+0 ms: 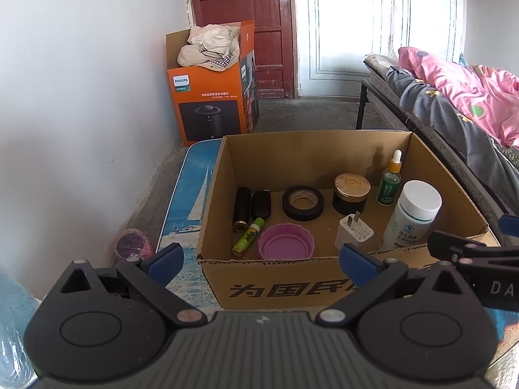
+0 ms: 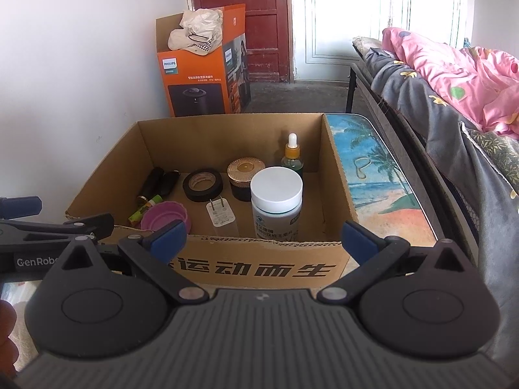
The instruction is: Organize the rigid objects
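Nearest the viewer, the left gripper [image 1: 261, 259] and the right gripper [image 2: 264, 238] hover side by side just before the front wall of an open cardboard box [image 1: 292, 287]. Both have their blue-padded fingers spread wide and hold nothing.

The box sits on a table [image 2: 379, 178] printed with a beach scene. Inside, along the front, lie a green tube [image 1: 248, 236], a purple lid [image 1: 286, 241] and a white plug adapter [image 1: 354, 231]. A white-capped bottle [image 1: 412, 214] stands upright at the right. Behind them are two dark cylinders [image 1: 251, 206] lying side by side, a roll of black tape [image 1: 302, 202], a dark jar with a gold lid [image 1: 351, 193] and a green dropper bottle [image 1: 390, 181].

Beyond the table, an orange Philips carton [image 1: 211, 97] stands against the white wall, near a red door [image 1: 246, 16]. A bed with pink bedding [image 2: 454, 71] runs along the right.
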